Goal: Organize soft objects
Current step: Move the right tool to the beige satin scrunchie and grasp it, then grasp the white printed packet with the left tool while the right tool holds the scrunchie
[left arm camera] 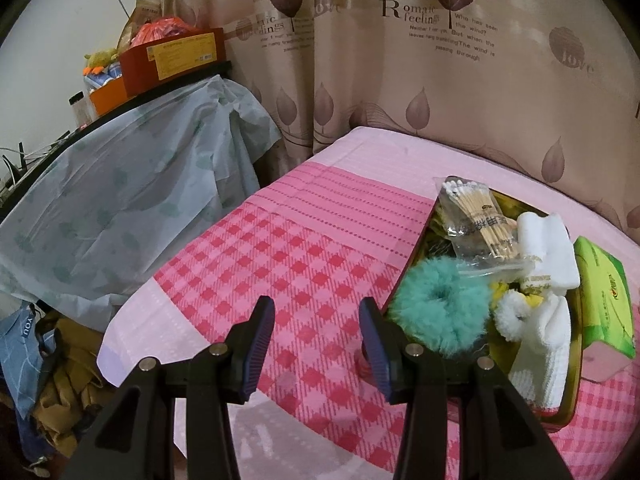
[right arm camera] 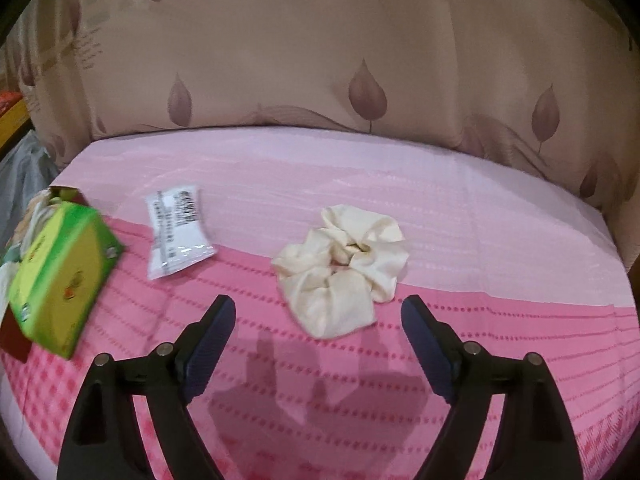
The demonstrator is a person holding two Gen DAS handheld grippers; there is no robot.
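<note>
In the left wrist view a gold tin box point(left arm camera: 568, 408) on the pink checked cloth holds a fluffy teal scrunchie point(left arm camera: 440, 308), a white fluffy scrunchie point(left arm camera: 512, 316), white socks point(left arm camera: 544, 352), a white folded cloth point(left arm camera: 548, 244) and a bag of cotton swabs point(left arm camera: 476, 220). My left gripper point(left arm camera: 318, 348) is open and empty, just left of the box. In the right wrist view a cream satin scrunchie point(right arm camera: 340, 268) lies on the cloth. My right gripper point(right arm camera: 318, 344) is open and empty, just in front of it.
A green tissue pack point(right arm camera: 60, 276) leans at the box's edge and also shows in the left wrist view point(left arm camera: 608, 300). A white sachet point(right arm camera: 176, 232) lies on the cloth. A curtain point(left arm camera: 400, 60) hangs behind. A covered shelf point(left arm camera: 120, 184) stands left.
</note>
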